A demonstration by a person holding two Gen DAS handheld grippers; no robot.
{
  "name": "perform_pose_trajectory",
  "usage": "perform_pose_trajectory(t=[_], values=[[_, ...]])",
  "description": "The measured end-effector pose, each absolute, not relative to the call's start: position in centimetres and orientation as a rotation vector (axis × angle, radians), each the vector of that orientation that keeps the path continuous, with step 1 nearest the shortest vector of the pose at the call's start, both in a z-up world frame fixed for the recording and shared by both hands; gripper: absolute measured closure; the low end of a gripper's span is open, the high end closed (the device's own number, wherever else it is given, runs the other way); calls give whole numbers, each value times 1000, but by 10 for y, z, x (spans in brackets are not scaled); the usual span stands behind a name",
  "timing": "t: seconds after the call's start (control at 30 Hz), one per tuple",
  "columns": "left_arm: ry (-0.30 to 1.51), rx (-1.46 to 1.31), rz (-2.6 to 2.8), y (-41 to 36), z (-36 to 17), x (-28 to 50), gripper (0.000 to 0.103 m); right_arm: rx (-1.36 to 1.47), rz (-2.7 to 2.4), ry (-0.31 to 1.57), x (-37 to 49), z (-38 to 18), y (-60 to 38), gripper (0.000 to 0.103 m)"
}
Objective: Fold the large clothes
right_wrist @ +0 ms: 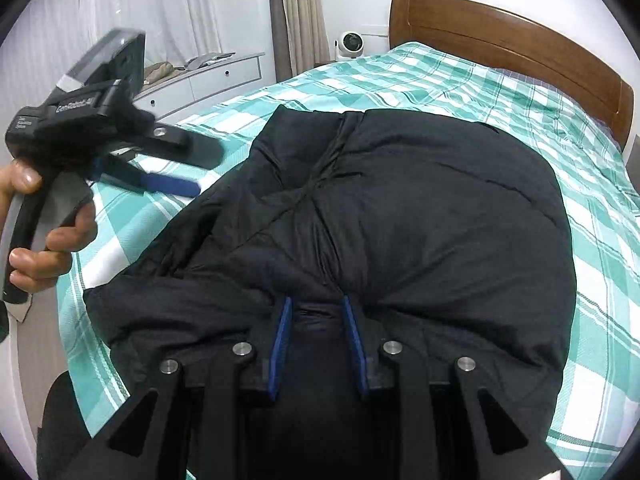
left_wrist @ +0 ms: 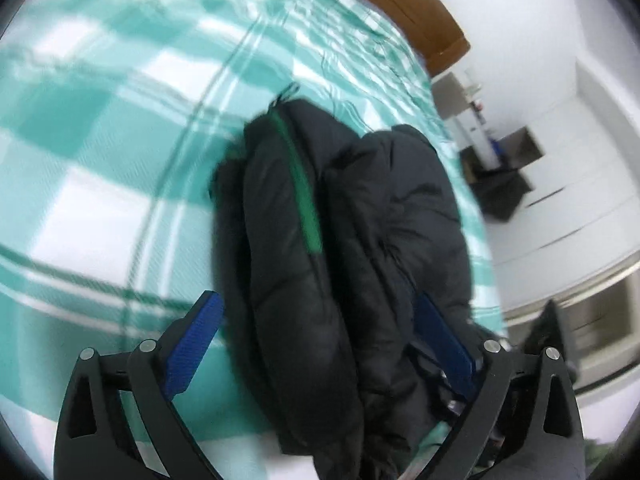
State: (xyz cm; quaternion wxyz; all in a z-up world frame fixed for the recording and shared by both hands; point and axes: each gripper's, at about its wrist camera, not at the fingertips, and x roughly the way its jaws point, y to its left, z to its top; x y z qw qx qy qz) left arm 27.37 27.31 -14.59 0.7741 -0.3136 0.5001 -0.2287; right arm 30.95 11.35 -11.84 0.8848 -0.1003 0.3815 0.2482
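1. One black puffer jacket [right_wrist: 400, 216] fills the centre of the right wrist view, lying on the checked teal bedspread [right_wrist: 460, 76]. In the left wrist view the same jacket [left_wrist: 340, 220] shows as two padded lobes running from bottom centre up to mid-frame, with a green strip [left_wrist: 304, 184] along one seam.
2. Right gripper [right_wrist: 316, 300], bottom centre: blue pads sit close together with a ridge of jacket fabric bunched between them; I judge it pinching the near edge.
3. Left gripper [left_wrist: 320, 312], bottom of its own view: jaws spread wide, straddling the jacket, nothing clamped. In the right wrist view it hangs blurred at middle left [right_wrist: 168, 168], above the bedspread and just beside the jacket's left edge.
4. Step in hand, as I read it: take a second hold on the left side. Close deep over a full fold of padding rather than the slippery shell, level with the right hold, so the fold line stays straight.
5. Long axis runs from bottom centre toward the wooden headboard [right_wrist: 520, 40] at upper right. Which end is the collar I cannot tell.
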Motion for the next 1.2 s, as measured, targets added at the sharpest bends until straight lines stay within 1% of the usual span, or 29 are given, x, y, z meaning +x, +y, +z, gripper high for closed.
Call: perform_pose_trajectory(t=[0.1,0.17,0.2,0.27,0.37,0.5,0.63,0.67,0.7,0.73,0.77,0.8,0.83,0.93,1.03,1.07,1.2], values=[[1107,-763,-581,268,-169,280,4,-218,520,788,306,-118,113,76],[1118,-743,-551,266,-186,284,3,-225,525,789,304,-117,113,76],[1128,-747,-541,267,-193,287,0,-229,528,791,304,-117,113,76],[1138,-792,-568,267,-204,291,0,-230,530,792,305,-116,114,76],[1135,-796,-606,260,-208,302,0,-227,527,788,303,-116,115,76],[1196,-724,-615,228,-212,333,0,-216,502,790,303,-118,113,75],[1231,-678,-628,218,-215,348,0,-76,518,860,307,-97,84,75],[1230,-680,-634,221,-215,348,0,10,542,860,305,-86,65,67],[1224,-677,-639,224,-215,347,0,100,559,833,299,-74,41,46],[1217,-677,-644,225,-216,345,0,157,556,800,293,-66,19,33],[1208,-678,-643,227,-216,345,0,217,522,754,285,-61,-13,15],[1204,-678,-638,227,-216,345,0,260,487,739,282,-64,-38,12],[1204,-679,-637,229,-216,344,0,291,476,753,284,-70,-53,12],[1209,-681,-634,229,-216,344,0,462,509,881,302,-112,-93,12],[1211,-683,-629,235,-216,343,0,569,609,939,319,-144,-93,12],[1211,-682,-627,217,-220,333,0,573,642,958,326,-152,-87,12],[1213,-687,-623,213,-217,335,0,679,688,1008,364,-181,-77,10]])
